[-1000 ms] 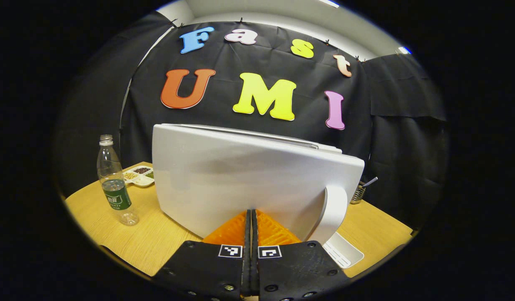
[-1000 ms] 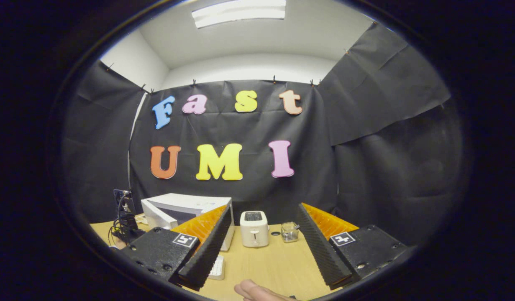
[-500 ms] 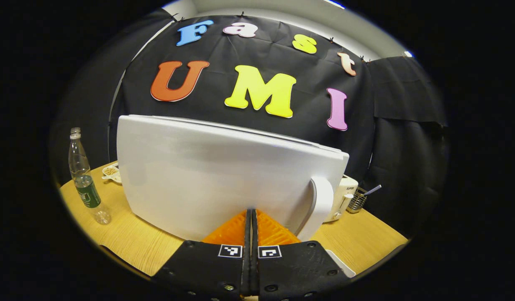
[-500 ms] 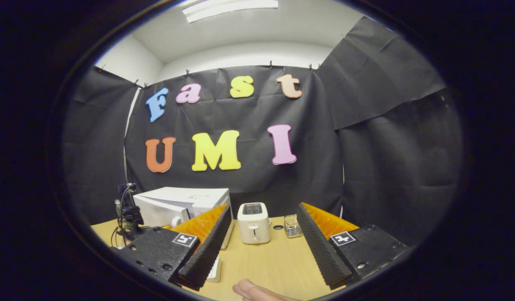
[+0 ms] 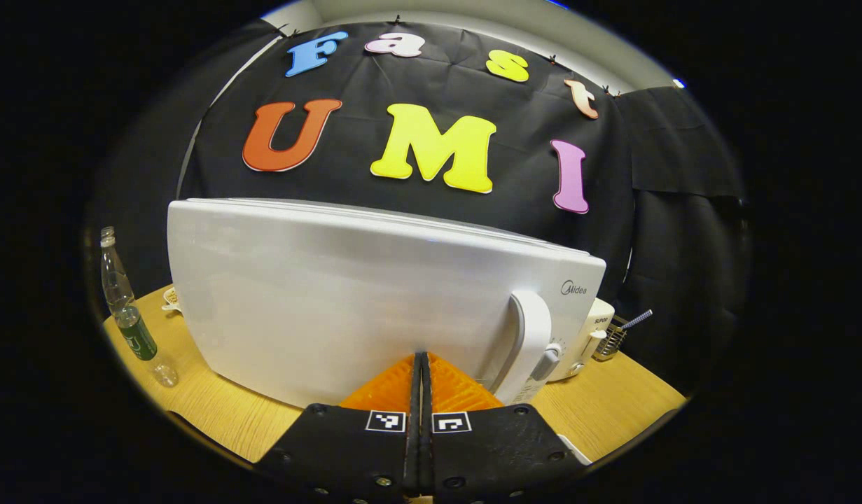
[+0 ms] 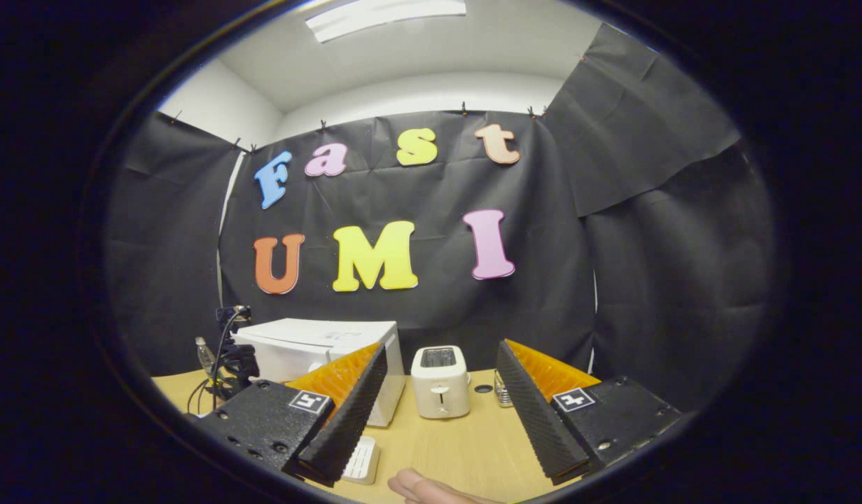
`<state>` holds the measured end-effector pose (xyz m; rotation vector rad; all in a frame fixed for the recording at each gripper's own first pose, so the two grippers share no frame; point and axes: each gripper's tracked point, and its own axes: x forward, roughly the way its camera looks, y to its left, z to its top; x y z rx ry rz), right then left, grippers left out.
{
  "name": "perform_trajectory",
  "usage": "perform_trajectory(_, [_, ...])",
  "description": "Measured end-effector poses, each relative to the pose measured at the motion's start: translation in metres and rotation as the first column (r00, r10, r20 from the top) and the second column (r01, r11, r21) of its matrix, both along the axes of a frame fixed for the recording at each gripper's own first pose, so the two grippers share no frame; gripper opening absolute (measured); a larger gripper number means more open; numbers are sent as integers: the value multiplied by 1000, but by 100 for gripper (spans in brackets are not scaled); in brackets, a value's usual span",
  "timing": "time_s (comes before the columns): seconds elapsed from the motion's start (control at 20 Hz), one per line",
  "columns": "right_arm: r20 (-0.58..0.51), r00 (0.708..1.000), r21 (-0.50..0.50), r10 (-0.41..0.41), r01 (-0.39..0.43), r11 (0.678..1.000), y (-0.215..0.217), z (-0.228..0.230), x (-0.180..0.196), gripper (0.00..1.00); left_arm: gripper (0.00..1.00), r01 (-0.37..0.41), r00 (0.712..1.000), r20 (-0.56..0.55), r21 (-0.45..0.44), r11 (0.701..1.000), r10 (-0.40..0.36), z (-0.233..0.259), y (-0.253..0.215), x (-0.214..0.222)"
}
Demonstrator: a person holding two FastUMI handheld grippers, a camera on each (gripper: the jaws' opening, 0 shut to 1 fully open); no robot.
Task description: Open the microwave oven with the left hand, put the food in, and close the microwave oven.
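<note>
Two tongs: my left gripper (image 5: 421,364), fingers pressed together, faces the microwave door (image 5: 346,294); my right gripper (image 6: 441,399) gapes toward the toaster (image 6: 440,381).

Light comes from a ceiling lamp (image 6: 385,15) overhead, which glares white in the right gripper view. The black cloth wall (image 6: 655,280) soaks up light and stays dim. The white microwave door (image 5: 346,294) is evenly lit with a soft sheen, perhaps slightly smeared. Both views bend strongly toward the edges, curving the desk (image 5: 613,399). Near parts look sharp; the bottle (image 5: 126,315) at the rim is stretched.
</note>
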<state>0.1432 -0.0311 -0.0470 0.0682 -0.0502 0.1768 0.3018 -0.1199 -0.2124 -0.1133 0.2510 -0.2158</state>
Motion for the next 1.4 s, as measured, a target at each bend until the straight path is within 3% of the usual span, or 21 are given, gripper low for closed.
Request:
perform_trajectory(0.05, [-4,1000,2,2,-2,1000,1,-2,3,90,0,-4,1000,0,9,1000,4,0,0,0])
perform_trajectory(0.15, [-18,1000,5,8,-8,1000,5,-8,9,90,0,-8,1000,10,18,1000,8,1,-1,8])
perform_trajectory(0.2, [-32,999,3,7,-7,1000,5,-13,11,100,0,-8,999,-42,16,1000,9,-8,-3,8])
perform_trajectory(0.25, [-42,999,-1,6,-6,1000,6,-14,12,100,1,-19,1000,-7,0,1000,19,1,-2,10])
perform_trajectory(0.3, [-48,999,-4,0,0,1000,5,-15,14,90,0,-14,999,-41,13,1000,14,-4,-2,10])
perform_trajectory(0.35, [-53,999,-5,-10,10,1000,4,-15,14,100,0,-16,999,-30,14,1000,16,-2,-2,8])
perform_trajectory(0.4, [-62,998,-9,-20,19,1000,3,-17,13,89,0,-16,999,-31,15,1000,17,-2,-2,9])
perform_trajectory(0.45, [-69,997,-7,-28,28,1000,2,-18,11,100,0,-20,999,-30,12,1000,21,-1,-3,9])
perform_trajectory(0.5, [-82,996,-4,-36,36,999,2,-21,8,100,0,-23,999,-37,16,1000,23,-1,-3,8])
perform_trajectory(0.55, [-97,994,2,-46,46,999,1,-23,4,90,0,-22,999,-48,21,1000,23,-3,-3,8])
perform_trajectory(0.75, [-141,987,6,-77,79,997,3,-32,-15,90,0,-8,996,-85,5,1000,8,-5,-5,6])
perform_trajectory(0.8, [-149,985,0,-88,89,996,2,-33,-20,100,0,-1,996,-92,0,1000,1,-6,-5,6])
perform_trajectory(0.85, [-153,983,-5,-100,100,995,0,-34,-24,100,0,6,993,-122,3,1000,-6,-12,-4,2])
perform_trajectory(1.0, [-167,976,-48,-142,135,990,-1,-38,-40,100,0,-8,987,-160,-4,1000,8,-13,3,-23])
perform_trajectory(1.4, [-142,977,-67,-160,151,986,7,-21,-80,100,0,45,998,-44,57,997,-43,62,6,-121])
